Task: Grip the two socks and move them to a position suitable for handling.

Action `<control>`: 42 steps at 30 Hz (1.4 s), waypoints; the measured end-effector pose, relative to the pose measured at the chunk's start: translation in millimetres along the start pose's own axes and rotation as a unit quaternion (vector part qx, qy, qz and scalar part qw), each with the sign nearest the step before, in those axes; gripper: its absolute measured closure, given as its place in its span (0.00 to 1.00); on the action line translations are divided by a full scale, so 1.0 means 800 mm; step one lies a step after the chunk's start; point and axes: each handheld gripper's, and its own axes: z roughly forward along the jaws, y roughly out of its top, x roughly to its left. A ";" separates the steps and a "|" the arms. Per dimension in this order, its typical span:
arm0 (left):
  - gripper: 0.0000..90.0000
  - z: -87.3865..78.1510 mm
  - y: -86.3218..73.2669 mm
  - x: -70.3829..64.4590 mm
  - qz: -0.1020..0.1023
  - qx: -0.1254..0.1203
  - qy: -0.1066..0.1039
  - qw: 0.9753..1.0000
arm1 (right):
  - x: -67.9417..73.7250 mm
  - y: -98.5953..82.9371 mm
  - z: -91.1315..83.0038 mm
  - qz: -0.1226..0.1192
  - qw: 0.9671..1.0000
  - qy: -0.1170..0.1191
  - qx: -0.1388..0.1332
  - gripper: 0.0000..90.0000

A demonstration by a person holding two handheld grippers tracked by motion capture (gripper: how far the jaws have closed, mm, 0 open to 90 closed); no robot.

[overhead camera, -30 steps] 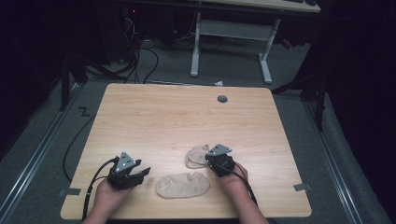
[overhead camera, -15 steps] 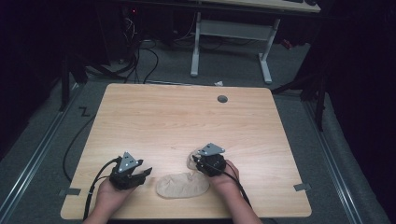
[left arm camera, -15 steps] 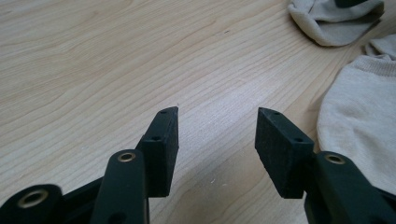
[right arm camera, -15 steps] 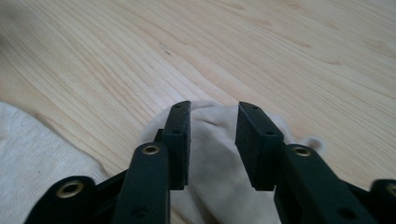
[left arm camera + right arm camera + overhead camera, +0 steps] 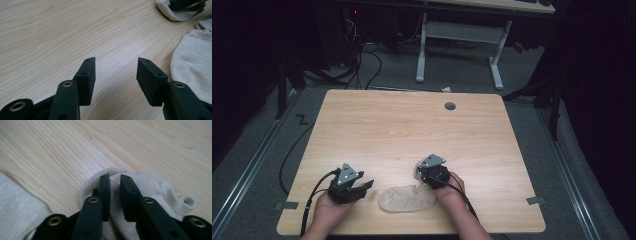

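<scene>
The right gripper (image 5: 114, 178) is pinching a bunched beige sock (image 5: 152, 187) at lower centre (jaws nearly closed), while the left gripper (image 5: 116, 61) is gaping over bare table (image 5: 50, 37).

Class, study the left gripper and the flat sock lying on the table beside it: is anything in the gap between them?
Nothing visible. The left gripper has its jaws open over bare table, and the flat sock lies just beside it with only wood between them. The right gripper is closed on the other sock, farther off.
</scene>
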 end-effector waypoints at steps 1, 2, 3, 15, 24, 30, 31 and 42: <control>0.55 0.000 0.000 0.000 0.000 0.001 -0.001 1.000 | 0.000 0.001 -0.002 -0.001 1.000 0.001 -0.004 0.93; 0.55 0.000 0.000 0.000 0.001 0.002 -0.001 1.000 | 0.000 0.001 -0.005 -0.001 1.000 -0.001 -0.012 0.94; 0.55 0.000 0.000 0.000 0.001 0.002 -0.001 1.000 | -0.001 0.002 -0.007 -0.004 1.000 -0.003 -0.016 0.95; 0.55 0.000 0.004 0.000 0.002 -0.005 -0.001 1.000 | -0.010 -0.002 -0.030 0.024 0.998 -0.009 -0.059 0.97; 0.55 0.006 0.012 -0.005 0.010 -0.007 -0.007 1.000 | -0.025 -0.014 -0.047 0.053 0.996 -0.018 -0.074 0.97; 0.55 0.012 0.017 -0.006 0.014 -0.007 -0.011 1.000 | -0.037 -0.023 -0.062 0.074 0.993 -0.024 -0.087 0.96; 0.55 0.012 0.018 -0.006 0.014 -0.007 -0.013 1.000 | -0.040 -0.025 -0.064 0.078 0.993 -0.025 -0.089 0.96; 0.55 0.023 0.029 -0.012 0.020 -0.012 -0.024 0.999 | -0.065 -0.053 -0.092 0.112 0.987 -0.061 -0.095 0.95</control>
